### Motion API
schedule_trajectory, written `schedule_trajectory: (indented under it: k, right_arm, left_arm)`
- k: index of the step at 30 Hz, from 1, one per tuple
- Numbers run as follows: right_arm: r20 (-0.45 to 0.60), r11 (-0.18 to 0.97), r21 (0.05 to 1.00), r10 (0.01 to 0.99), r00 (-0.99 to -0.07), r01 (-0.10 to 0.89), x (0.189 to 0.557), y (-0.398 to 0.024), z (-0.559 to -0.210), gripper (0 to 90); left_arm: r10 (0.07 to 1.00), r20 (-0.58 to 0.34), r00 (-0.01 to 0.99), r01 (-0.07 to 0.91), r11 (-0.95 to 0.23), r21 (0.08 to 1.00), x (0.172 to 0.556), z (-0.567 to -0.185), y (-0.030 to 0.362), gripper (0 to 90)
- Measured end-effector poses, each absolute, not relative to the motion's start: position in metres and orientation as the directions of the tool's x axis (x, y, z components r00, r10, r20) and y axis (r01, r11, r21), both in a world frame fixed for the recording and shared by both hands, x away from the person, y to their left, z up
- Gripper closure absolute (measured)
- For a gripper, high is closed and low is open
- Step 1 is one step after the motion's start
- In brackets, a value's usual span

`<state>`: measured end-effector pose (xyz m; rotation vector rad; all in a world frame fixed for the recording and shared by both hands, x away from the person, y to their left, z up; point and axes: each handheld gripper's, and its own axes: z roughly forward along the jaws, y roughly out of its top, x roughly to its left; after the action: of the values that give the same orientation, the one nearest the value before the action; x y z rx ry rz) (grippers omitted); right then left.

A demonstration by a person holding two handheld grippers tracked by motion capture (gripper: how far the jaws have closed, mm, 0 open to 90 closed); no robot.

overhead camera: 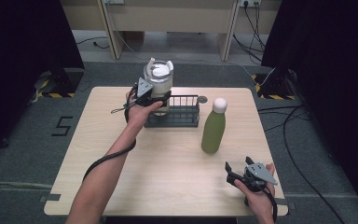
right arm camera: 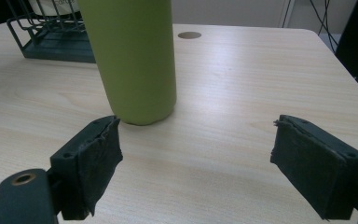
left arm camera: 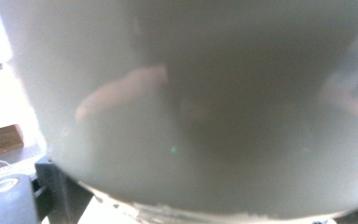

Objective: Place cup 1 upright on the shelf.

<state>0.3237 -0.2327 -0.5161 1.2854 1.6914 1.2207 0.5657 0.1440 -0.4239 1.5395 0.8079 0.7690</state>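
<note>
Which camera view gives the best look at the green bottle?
The high view: the green bottle stands whole and upright on the table, white cap included, right of the wire rack. The right gripper view shows its lower body close up, cap cropped off. The left gripper view looks onto a clear jar instead.

Setting: indoor lab or recording bay. Pale wooden table stands on grey carpet floor, with black curtains hung on both sides. Yellow-black hazard tape marks stand bases. Loose black cables run across the floor; wall socket behind.
</note>
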Motion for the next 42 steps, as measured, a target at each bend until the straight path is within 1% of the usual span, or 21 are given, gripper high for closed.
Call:
schedule_trajectory:
  k: [4,7,14,19,26,36,42]
  right_arm:
    - [0.022,0.074,0.943,0.959,-0.283,0.324,0.324,-0.233,-0.516,15.2]
    - [0.023,0.075,0.942,0.958,-0.285,0.328,0.324,-0.232,-0.516,15.2]
    - [0.025,0.073,0.942,0.958,-0.286,0.328,0.324,-0.232,-0.516,15.2]
    - [0.024,0.075,0.941,0.958,-0.287,0.329,0.324,-0.232,-0.516,15.2]
    - [0.024,0.074,0.941,0.958,-0.287,0.329,0.324,-0.233,-0.516,15.2]
    - [0.022,0.08,0.94,0.956,-0.293,0.331,0.325,-0.23,-0.517,15.1]
    - [0.018,0.082,0.941,0.957,-0.291,0.329,0.324,-0.23,-0.516,15.0]
  left_arm:
    - [0.84,0.02,0.542,0.077,-0.074,0.994,0.566,-0.427,0.142,9.1]
    - [0.839,0.03,0.543,0.088,-0.093,0.992,0.566,-0.431,0.143,9.1]
    - [0.842,0.023,0.54,0.107,-0.096,0.99,0.567,-0.439,0.143,9.1]
    - [0.841,0.021,0.54,0.108,-0.094,0.99,0.568,-0.439,0.143,9.1]
    - [0.844,-0.007,0.536,0.116,-0.066,0.991,0.568,-0.442,0.148,9.0]
    - [0.833,-0.001,0.554,0.119,-0.078,0.99,0.568,-0.442,0.15,8.5]
    - [0.832,-0.004,0.554,0.129,-0.081,0.988,0.567,-0.441,0.149,3.9]
